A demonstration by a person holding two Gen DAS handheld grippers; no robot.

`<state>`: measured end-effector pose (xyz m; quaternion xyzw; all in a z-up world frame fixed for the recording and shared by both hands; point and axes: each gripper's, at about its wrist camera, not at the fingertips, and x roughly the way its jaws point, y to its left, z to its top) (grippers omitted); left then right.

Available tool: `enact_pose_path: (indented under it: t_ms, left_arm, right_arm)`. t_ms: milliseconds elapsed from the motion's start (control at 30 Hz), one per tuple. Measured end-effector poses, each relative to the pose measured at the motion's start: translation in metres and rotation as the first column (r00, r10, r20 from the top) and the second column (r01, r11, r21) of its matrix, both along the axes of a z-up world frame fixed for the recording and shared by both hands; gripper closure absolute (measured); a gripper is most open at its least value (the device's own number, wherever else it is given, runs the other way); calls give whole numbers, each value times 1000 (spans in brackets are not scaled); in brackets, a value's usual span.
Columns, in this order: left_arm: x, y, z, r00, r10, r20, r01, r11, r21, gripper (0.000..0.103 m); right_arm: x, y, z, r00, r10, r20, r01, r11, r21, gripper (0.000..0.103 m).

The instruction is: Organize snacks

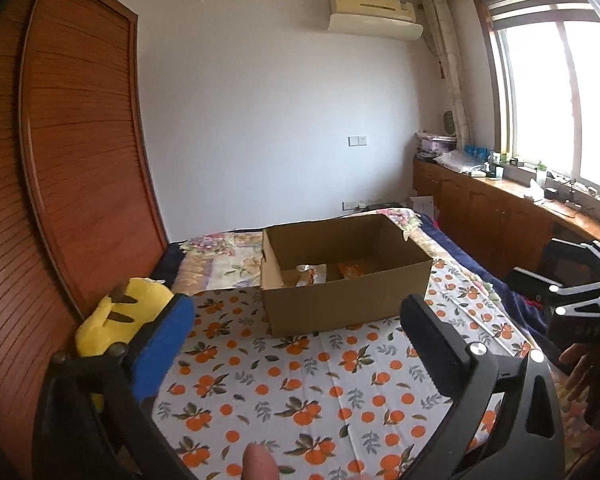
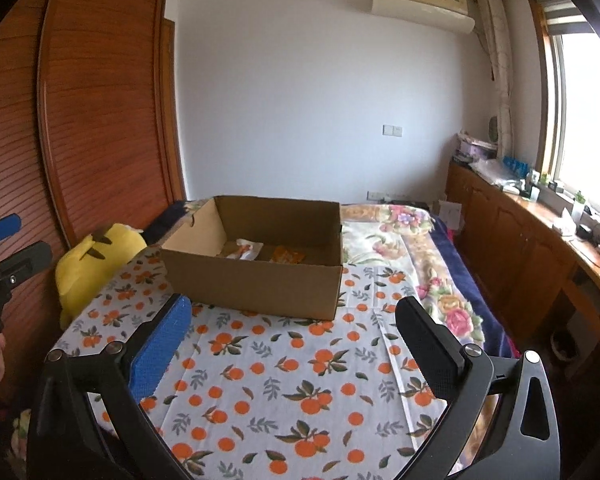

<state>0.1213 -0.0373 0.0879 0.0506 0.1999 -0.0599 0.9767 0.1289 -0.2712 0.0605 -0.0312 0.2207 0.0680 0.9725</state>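
Both hand-held grippers, left (image 1: 296, 336) & right (image 2: 292, 332), gape empty, near the cardboard box (image 1: 340, 300); 2 snack packs (image 2: 286, 255) lie inside, on the bed (image 2: 284, 380).

Matt brown cardboard box (image 2: 260, 280) sitting on printed cotton cloth (image 2: 284, 380); glossy ribbed wood wardrobe (image 2: 100, 100) shining

Bed (image 2: 384, 236) with an orange-print cloth (image 2: 284, 380)
Cardboard box (image 2: 256, 284) on the cloth — yellow plush toy (image 2: 88, 264) at the left edge.
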Motion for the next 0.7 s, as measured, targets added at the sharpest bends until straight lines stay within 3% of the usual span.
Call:
enact_pose_path:
  t_ms: [400,700]
  left_arm:
    - [-65,-3,-8,998,53,19,-54,997,58,0]
    - [-103,-5,-18,999,45,16,-46,999,9,0]
  right_arm:
    - [-57,7,6,999,-6,38,5,1000,16,0]
    - [-101,0,-7,998,-46,38,45,998,33,0]
